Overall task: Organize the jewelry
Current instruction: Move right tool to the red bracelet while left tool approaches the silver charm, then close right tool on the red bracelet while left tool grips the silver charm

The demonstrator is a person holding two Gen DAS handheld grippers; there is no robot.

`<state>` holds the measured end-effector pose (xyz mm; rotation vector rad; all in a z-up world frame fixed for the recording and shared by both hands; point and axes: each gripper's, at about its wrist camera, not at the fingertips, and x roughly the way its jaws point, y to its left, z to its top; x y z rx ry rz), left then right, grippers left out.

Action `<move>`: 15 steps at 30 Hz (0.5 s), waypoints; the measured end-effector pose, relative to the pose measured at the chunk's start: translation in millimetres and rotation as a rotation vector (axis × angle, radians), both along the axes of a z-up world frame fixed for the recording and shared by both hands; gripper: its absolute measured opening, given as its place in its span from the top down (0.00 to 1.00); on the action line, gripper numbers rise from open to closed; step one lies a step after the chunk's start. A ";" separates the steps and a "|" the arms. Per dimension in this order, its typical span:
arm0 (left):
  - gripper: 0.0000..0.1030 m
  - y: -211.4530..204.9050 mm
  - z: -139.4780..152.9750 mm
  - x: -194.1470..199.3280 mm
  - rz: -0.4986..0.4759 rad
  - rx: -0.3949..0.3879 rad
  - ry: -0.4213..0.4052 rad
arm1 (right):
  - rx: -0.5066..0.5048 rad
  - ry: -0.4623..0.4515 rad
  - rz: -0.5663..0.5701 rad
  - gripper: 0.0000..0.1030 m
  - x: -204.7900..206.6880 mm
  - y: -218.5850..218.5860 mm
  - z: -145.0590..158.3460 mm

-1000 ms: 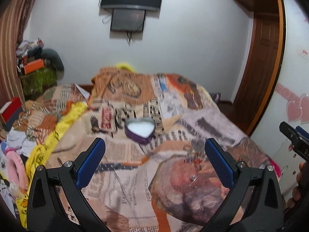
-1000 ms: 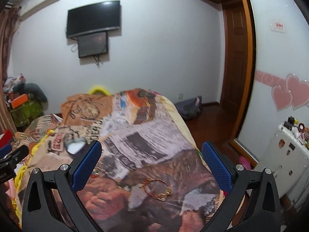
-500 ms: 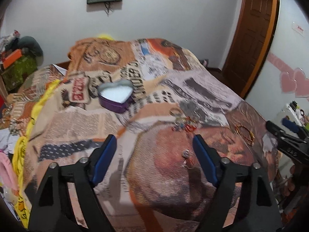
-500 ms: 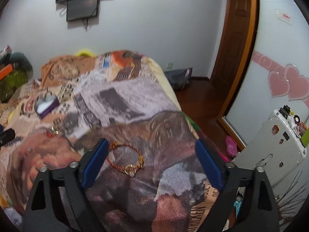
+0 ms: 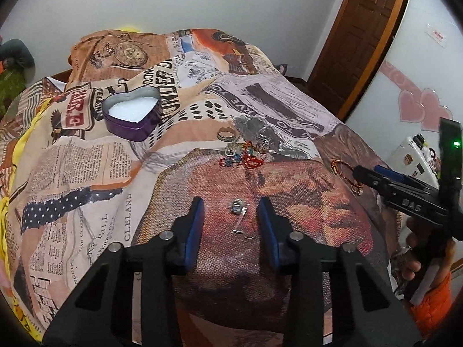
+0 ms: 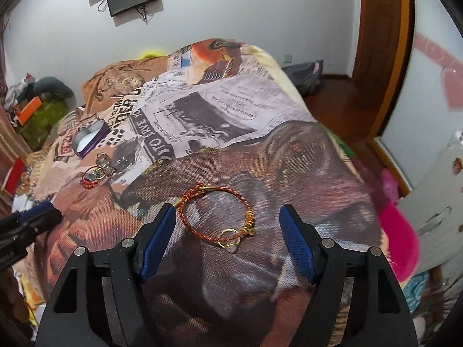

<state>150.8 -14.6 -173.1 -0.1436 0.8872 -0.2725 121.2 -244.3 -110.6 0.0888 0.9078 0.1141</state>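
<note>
Earring [image 5: 239, 217] sits between half-open, empty left gripper [image 5: 231, 211]; tin [image 5: 133, 112] at 11 o'clock. Right gripper [image 6: 228, 217] wide, empty. Fingertips should be lowered flush before closing.

The right tool [image 5: 373, 177] hides part of the red-gold bracelet [image 5: 343, 170].

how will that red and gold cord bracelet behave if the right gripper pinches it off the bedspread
The bracelet looks like thin twisted cord, so it will probably sag and lose its loop shape when lifted. Its gold charms would likely swing low. Lying flat on the soft bedspread, it may snag fabric in the pinch.
</note>
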 end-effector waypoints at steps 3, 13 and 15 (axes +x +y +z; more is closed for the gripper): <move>0.72 -2.0 -0.2 0.3 -0.019 0.002 0.002 | -0.017 0.031 0.015 0.31 6.7 5.7 -8.8; 0.87 -1.9 -4.4 6.1 -0.013 -0.014 0.017 | 0.003 0.069 0.050 0.31 13.8 7.4 -21.7; 0.88 -1.8 -5.0 7.2 -0.010 -0.014 0.017 | 0.003 0.065 0.055 0.31 14.2 8.3 -23.0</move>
